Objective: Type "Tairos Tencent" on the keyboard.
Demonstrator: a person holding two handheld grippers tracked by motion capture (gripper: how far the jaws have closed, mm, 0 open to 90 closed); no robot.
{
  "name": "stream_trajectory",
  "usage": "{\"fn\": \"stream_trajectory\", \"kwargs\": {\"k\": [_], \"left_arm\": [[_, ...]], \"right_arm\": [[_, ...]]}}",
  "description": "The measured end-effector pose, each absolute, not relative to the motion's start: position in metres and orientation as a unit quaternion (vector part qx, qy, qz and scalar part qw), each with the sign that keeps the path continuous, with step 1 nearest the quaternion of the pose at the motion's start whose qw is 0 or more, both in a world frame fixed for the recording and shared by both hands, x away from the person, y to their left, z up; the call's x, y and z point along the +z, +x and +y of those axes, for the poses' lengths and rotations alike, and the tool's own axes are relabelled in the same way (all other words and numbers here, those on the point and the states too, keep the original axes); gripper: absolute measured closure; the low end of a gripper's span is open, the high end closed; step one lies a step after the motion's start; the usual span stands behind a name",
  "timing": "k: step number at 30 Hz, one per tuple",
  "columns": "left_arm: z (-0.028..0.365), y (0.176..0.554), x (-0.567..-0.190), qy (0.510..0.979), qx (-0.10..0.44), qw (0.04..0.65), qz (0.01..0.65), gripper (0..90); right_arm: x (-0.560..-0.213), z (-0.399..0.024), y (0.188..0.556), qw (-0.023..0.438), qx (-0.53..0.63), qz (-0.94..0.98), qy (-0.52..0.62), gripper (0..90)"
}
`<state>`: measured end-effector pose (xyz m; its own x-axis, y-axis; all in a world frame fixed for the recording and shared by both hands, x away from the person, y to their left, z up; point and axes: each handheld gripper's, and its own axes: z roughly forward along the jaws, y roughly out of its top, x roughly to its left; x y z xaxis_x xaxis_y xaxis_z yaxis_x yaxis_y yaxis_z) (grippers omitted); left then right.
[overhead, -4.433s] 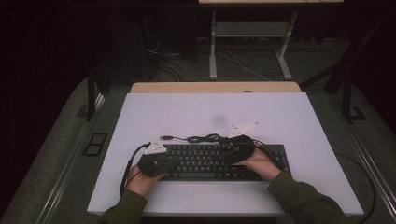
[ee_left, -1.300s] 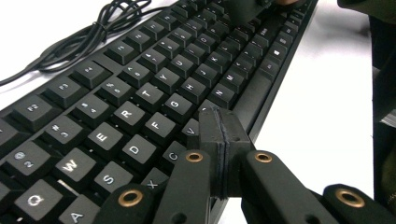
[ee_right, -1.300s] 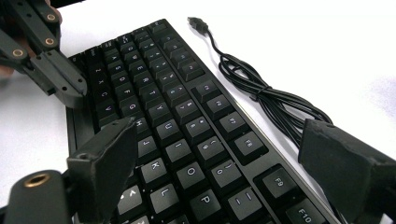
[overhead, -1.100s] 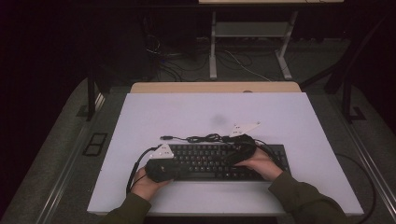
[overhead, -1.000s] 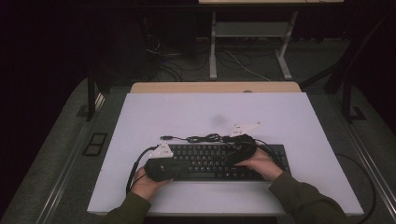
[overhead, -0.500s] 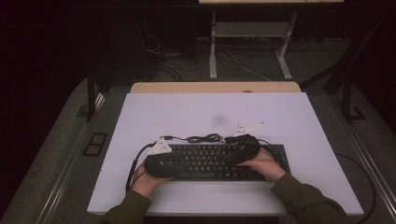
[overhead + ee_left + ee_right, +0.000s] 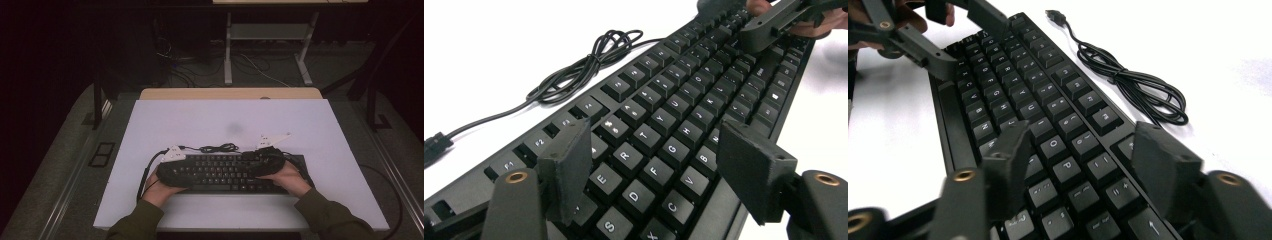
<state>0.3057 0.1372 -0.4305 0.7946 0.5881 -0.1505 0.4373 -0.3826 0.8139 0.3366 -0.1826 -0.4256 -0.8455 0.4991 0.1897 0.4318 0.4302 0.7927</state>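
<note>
A black keyboard [image 7: 232, 172] lies flat on the near half of the white table [image 7: 210, 120], long side running left to right, its near edge a little back from the table's near edge. Both of the person's hands come in from the near side and sit at its two ends.

At the left end, the left gripper [image 7: 659, 167] hangs low over the keys. In the left gripper view its two black jaws stand apart, one over the row with E and S, the other out past B and V toward the keyboard's near edge. They have just been opening, and the pads press on nothing: the keys lie under the gap, not clamped in it. In the high view this gripper [image 7: 172, 167] shows as a dark body over the left end, with a pale three-cornered plate on top and its cable looping off to the left.

Just beyond the far edge of the keyboard, about midway along, its own thin black cord [image 7: 219, 148] lies in a loose coil on the table, the plug end reaching left.

At the right end, the right gripper [image 7: 1078, 160] is also low over the keys. Its jaws stand apart, one near O and P, the other over the far right keys; they have just been closing, yet the pads grip nothing. In the high view it [image 7: 265, 162] sits over the right part of the keyboard
</note>
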Motion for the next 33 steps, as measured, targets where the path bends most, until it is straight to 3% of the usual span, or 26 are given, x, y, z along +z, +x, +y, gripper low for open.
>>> {"fn": "stream_trajectory", "kwargs": {"k": [21, 33], "left_arm": [[0.132, 0.323, -0.432, 0.827, 0.094, 0.462, 0.306, 23.6], [0.129, 0.328, -0.431, 0.828, 0.094, 0.460, 0.305, 23.8]], "right_arm": [[-0.426, -0.209, 0.319, 0.022, 0.448, 0.854, 0.263, 88.9], [-0.431, -0.223, 0.304, 0.018, 0.433, 0.863, 0.261, 89.5]]}}
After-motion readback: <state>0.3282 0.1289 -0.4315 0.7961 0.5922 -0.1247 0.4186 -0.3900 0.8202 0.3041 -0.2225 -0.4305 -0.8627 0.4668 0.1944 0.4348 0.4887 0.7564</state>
